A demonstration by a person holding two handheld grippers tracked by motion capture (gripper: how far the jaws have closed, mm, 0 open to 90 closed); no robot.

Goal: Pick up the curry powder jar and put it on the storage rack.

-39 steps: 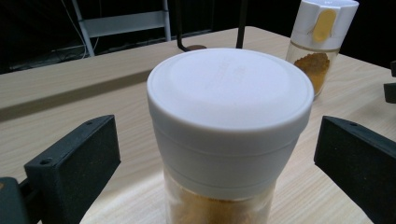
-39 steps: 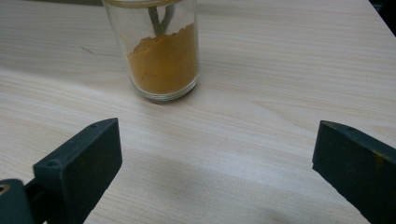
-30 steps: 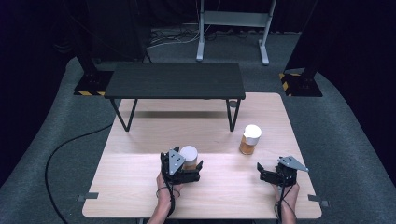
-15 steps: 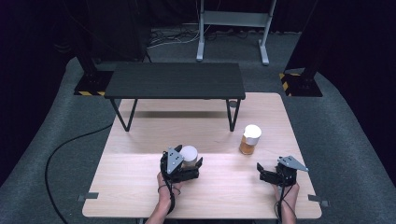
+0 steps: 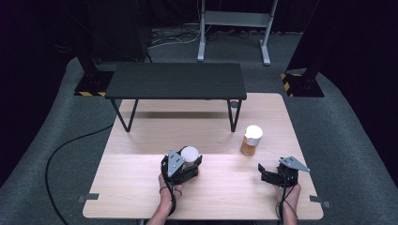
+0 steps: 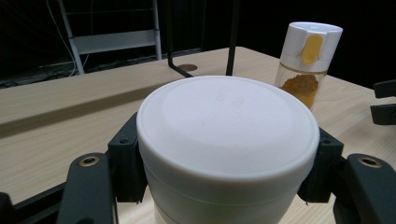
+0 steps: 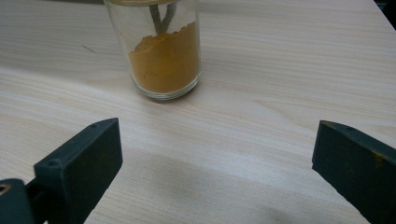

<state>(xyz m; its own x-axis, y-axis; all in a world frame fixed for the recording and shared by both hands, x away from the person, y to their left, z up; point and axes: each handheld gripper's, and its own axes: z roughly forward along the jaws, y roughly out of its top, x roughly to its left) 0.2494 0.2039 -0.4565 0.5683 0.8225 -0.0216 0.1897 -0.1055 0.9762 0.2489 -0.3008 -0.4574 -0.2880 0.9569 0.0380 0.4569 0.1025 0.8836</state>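
Note:
A white-lidded jar [image 5: 190, 153] [image 6: 228, 154] stands on the light wooden table [image 5: 141, 187], and my left gripper [image 5: 184, 165] [image 6: 224, 179] is shut on it, jaws pressed against both sides under the lid. A glass spice jar [image 5: 251, 140] [image 6: 307, 60] [image 7: 164, 51] with orange powder and a white flip cap stands upright to the right. My right gripper [image 5: 268, 175] [image 7: 215, 163] sits open just in front of the spice jar, nothing between its jaws.
A low black bench [image 5: 176, 80] stands across the far half of the table, its legs [image 5: 232, 116] behind the jars. Grey carpet and a metal stand [image 5: 233, 28] lie beyond the table. A black cable [image 5: 65, 150] runs over the floor at the left.

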